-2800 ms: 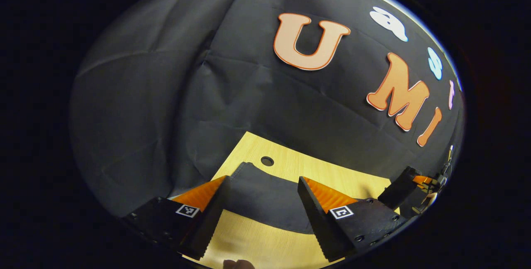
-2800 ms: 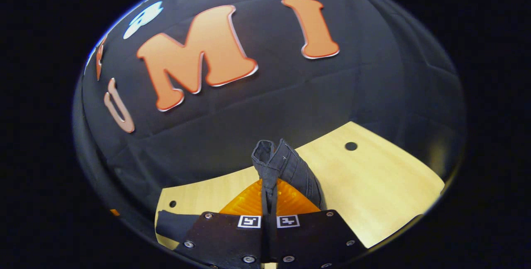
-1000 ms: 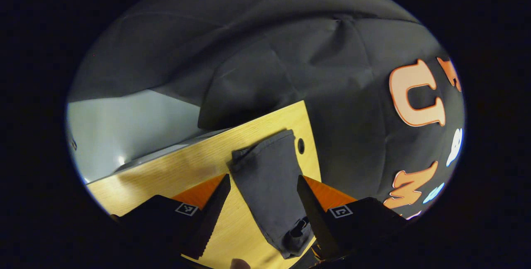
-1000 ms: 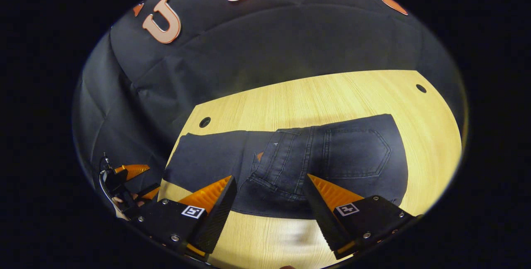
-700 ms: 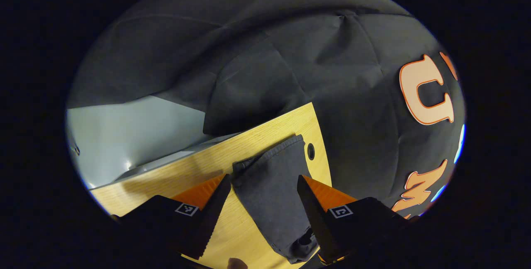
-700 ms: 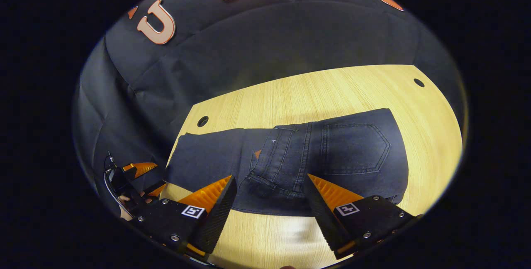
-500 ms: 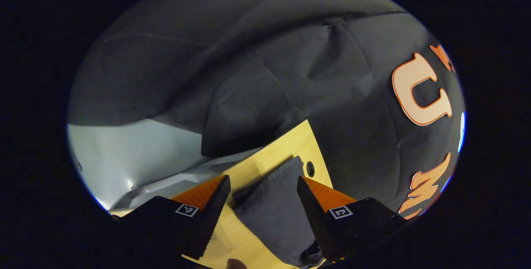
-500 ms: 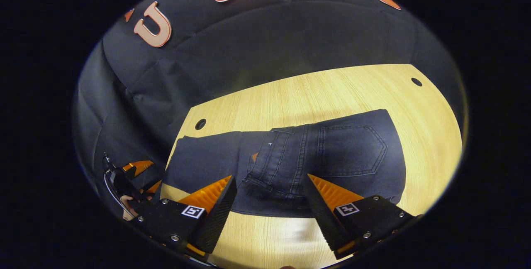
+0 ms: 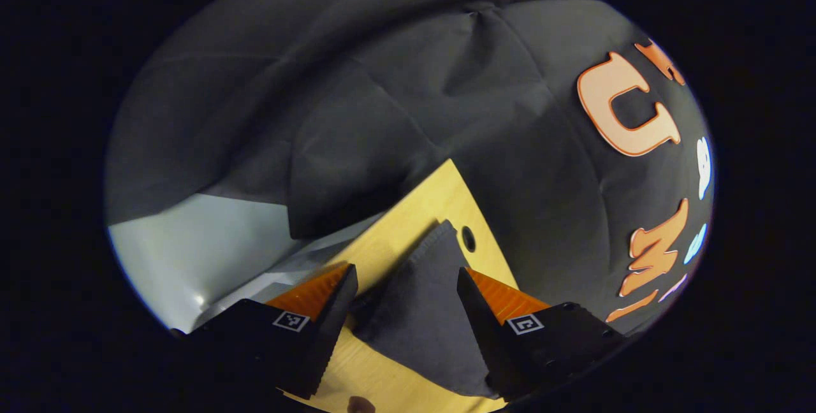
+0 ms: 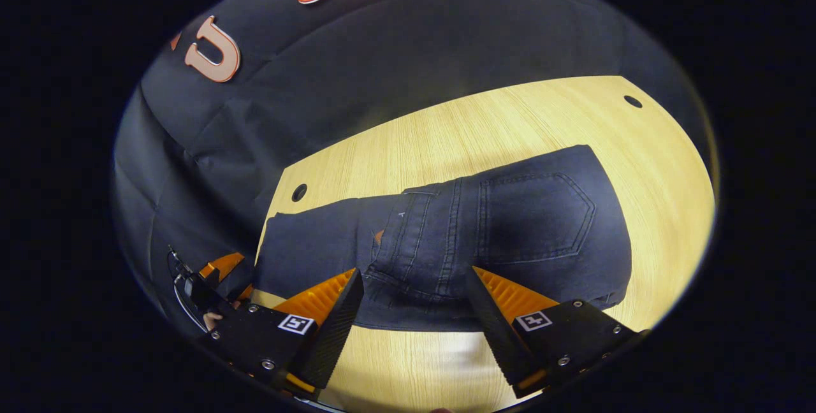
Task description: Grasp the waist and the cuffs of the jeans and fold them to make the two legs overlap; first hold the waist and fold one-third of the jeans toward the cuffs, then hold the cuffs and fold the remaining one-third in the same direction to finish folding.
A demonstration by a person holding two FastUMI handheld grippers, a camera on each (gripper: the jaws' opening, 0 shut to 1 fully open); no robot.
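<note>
Dark jeans [image 10: 484,228] lie flat on the wooden table [image 10: 484,120], the waist part with its back pocket folded over the legs. The cuff end [image 10: 299,241] reaches left toward a table hole. My right gripper [image 10: 411,298] hangs open just above the folded waist edge, holding nothing. In the left gripper view the cuff end [image 9: 421,311] of the jeans lies between the fingers of my open left gripper [image 9: 405,295], which stands over it without pressing on it. The left gripper [image 10: 210,285] and a hand appear small at the lower left of the right gripper view.
The table has round holes [image 10: 298,193] [image 10: 633,101] [image 9: 468,238] near its far corners. Black cloth wall stands right behind the table. A pale grey floor [image 9: 191,247] lies beyond the table's left edge in the left gripper view.
The right gripper let go of the waist after laying it over the legs and now hovers open. The left gripper swung round to the cuff end and moved closer over it.
</note>
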